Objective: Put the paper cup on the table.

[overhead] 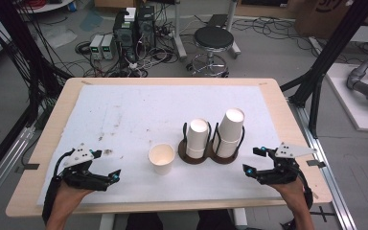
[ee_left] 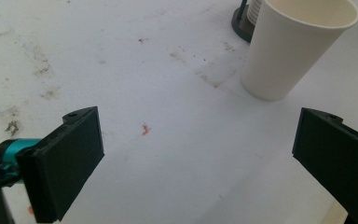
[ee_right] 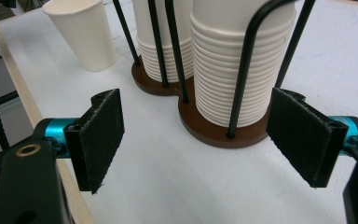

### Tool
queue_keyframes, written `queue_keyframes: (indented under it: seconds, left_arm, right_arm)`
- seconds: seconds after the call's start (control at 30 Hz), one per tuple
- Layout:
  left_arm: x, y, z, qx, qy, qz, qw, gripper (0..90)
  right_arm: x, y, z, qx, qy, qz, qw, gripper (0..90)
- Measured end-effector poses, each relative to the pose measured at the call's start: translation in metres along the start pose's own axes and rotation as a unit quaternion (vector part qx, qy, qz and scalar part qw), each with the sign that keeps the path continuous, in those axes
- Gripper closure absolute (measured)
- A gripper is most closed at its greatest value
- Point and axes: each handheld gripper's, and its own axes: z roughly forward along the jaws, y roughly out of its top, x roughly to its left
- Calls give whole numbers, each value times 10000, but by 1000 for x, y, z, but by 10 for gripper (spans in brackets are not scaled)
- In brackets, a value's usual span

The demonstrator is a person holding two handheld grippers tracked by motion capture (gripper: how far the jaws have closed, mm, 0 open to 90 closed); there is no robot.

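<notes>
1. The left gripper [overhead: 106, 166] has its jaws wide apart, holding nothing.
2. The right gripper [overhead: 254, 161] is wide apart too, and empty.
3. The right gripper view shows ribbed rims on the cup stacks [ee_right: 233, 65] in their brown wire holder [ee_right: 223, 133].
4. The high view shows the smooth paper cup [overhead: 161, 158] just left of them on the white sheet [overhead: 139, 110].

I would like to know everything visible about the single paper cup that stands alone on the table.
The single paper cup is off-white, plain and tapered, wider at its rolled rim than at its base. It looks like thin paper, empty inside. It stands upright with the mouth up on the white table cover, just left of the brown cup holder and apart from it. Nothing touches it but the cover.
</notes>
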Motion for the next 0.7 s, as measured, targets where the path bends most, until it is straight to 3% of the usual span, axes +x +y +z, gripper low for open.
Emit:
queue_keyframes:
  seconds: [0.33, 0.7]
  left_arm:
    - [2, -6, 2, -25, 33, -96, 9999, 17]
    - [5, -11, 3, -65, 79, -193, 9998, 17]
  right_arm:
    - [-5, -12, 5, 87, -77, 181, 9998, 198]
    - [-5, -14, 6, 50, -132, 182, 9997, 198]
